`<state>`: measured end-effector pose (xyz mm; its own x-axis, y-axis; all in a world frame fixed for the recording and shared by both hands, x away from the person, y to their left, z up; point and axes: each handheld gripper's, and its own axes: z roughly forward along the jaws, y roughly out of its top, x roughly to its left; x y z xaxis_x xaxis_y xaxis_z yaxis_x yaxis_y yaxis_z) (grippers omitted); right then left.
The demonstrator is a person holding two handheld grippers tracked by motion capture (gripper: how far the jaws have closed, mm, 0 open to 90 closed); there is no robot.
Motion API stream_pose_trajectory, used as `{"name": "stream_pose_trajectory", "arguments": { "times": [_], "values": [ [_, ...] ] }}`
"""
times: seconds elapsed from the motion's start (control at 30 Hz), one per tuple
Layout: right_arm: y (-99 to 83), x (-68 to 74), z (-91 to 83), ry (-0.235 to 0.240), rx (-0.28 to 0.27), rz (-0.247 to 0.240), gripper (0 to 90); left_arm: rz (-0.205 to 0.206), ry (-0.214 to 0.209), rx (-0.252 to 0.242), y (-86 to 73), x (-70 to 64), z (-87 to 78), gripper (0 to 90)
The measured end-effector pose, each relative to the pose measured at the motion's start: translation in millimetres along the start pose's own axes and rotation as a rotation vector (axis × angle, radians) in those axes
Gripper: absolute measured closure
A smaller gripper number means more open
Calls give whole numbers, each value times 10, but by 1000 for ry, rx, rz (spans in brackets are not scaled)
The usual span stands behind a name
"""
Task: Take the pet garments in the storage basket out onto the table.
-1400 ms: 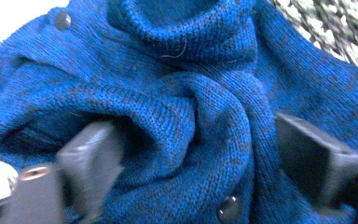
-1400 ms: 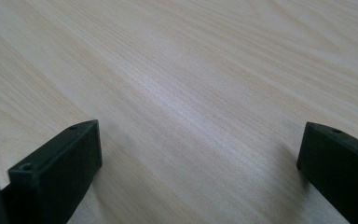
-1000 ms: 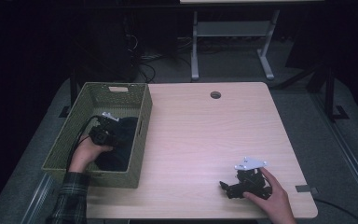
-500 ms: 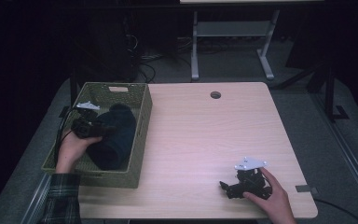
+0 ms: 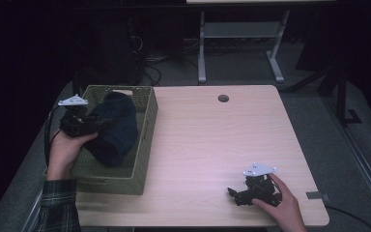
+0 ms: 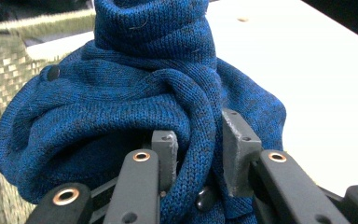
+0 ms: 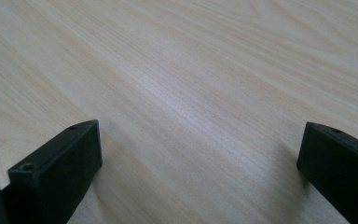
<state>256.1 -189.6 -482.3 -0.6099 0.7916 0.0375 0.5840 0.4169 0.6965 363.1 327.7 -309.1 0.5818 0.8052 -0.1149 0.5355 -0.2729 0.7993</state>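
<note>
My left gripper is over the left side of the basket, held in my left hand. Its jaws are pinched on a thick fold of the blue knit. In the left gripper view the two grey pads press a rolled ridge of the knit from either side, narrow but not fully together, with the wool filling the gap. The knit bunches up ahead of the jaws and rises in a column toward the top of that view; a dark button sits on its left shoulder. Behind it I see the woven basket wall on the left and the pale table on the right.

From the high view the knit is a dark blue heap, partly in the basket and humped above its rim, with its upper end near the far wall. The basket stands on the left edge of the table, and part of it looks to overhang that edge.

My right gripper rests low on the table near the front right corner, well apart from the basket, with my right hand around its body. In the right gripper view its jaws stand wide, one black finger at each side, nothing between them but bare wood grain.

A round hole sits in the tabletop near the far edge.
</note>
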Motion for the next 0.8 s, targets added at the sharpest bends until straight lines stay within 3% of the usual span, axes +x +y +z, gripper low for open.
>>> {"name": "stream_pose_trajectory", "arguments": {
  "times": [0.37,0.8],
  "values": [
    [1,1,1,1,-1,1,0,44,-58,-139,207,-233,-217,697],
    [4,4,4,3,-3,6,0,79,-136,-181,355,-458,-122,697]
  ]
}}
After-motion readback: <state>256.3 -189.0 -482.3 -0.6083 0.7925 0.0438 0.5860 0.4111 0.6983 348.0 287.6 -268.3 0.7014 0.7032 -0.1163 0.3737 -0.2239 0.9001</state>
